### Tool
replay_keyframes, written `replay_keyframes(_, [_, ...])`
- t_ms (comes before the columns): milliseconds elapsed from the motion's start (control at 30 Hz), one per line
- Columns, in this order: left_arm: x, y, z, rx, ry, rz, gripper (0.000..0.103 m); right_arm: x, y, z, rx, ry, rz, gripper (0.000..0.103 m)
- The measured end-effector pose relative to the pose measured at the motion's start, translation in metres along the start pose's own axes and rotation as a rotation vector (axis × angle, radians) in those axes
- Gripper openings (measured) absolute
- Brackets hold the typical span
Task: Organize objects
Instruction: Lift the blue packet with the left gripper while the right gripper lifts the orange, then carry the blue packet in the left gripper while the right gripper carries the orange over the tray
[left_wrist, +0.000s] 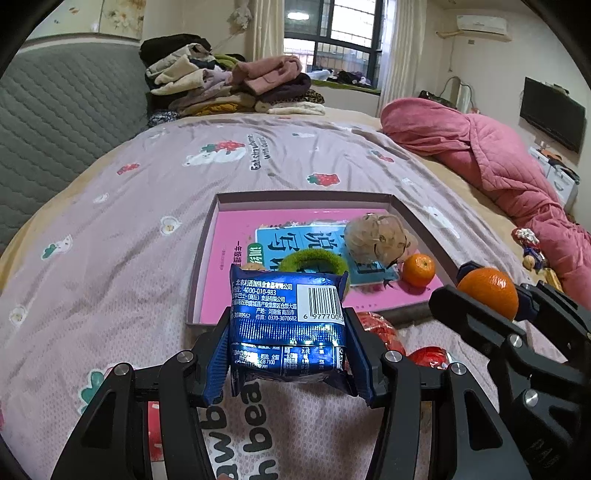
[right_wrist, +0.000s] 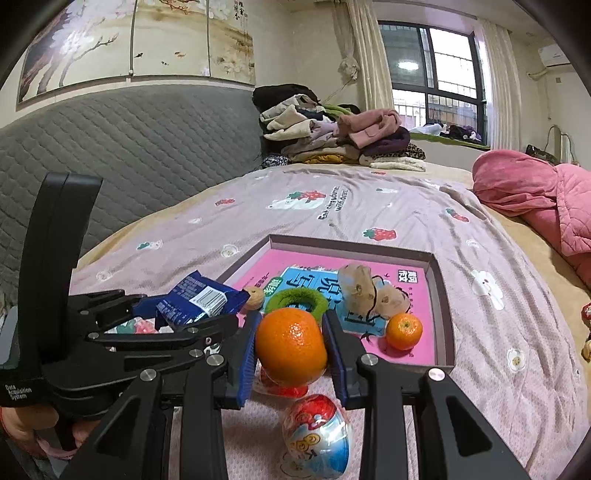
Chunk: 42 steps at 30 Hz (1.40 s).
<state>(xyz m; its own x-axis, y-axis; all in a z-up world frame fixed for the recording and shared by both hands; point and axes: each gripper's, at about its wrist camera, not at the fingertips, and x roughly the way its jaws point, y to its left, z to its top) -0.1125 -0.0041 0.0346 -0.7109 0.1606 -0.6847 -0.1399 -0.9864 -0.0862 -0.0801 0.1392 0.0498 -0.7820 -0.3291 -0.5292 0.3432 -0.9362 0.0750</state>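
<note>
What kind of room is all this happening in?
Most likely a home bedroom. A wide bed with a strawberry-print cover fills the view, backed by a grey quilted headboard; folded clothes are piled at its far edge, and a pink quilt lies bunched alongside.

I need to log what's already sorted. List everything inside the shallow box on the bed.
Inside the box: a pink book lining the bottom, a green ring, a beige cloth toy, a small orange, a walnut. The floor under the book is covered.

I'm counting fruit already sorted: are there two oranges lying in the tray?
No: only one orange lies in the tray; the other orange is clamped in the right gripper, short of it.
</note>
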Motion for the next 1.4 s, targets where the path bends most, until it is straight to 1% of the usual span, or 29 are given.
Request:
replay_keyframes(200, [-0.002,0.004,0.008,-0.02,-0.031,0.007,0.057,0.0,-0.006,0.008,0.009,-0.03,-0.027,0.034])
replay_keyframes(267, [-0.002,0.007,0.011,-0.027,-0.044,0.022,0.057,0.001,-0.008,0.011,0.012,-0.037,-0.037,0.034])
replay_keyframes(500, [0.009,0.017,0.021,-0.063,-0.054,0.064,0.057,0.004,-0.021,0.02,0.043,-0.057,-0.06,0.034])
replay_keyframes(767, [0.02,0.025,0.031,-0.089,-0.068,0.091,0.057,0.014,-0.023,0.032,0.03,-0.068,-0.085,0.034])
replay_keyframes(967, [0.028,0.034,0.042,-0.109,-0.07,0.083,0.057,0.017,-0.029,0.041,0.027,-0.088,-0.096,0.034])
replay_keyframes(1200, [0.035,0.036,0.051,-0.112,-0.085,0.11,0.057,0.022,-0.034,0.047,0.032,-0.094,-0.102,0.034])
replay_keyframes(1400, [0.041,0.039,0.058,-0.116,-0.096,0.103,0.057,0.03,-0.043,0.051,0.034,-0.099,-0.106,0.034])
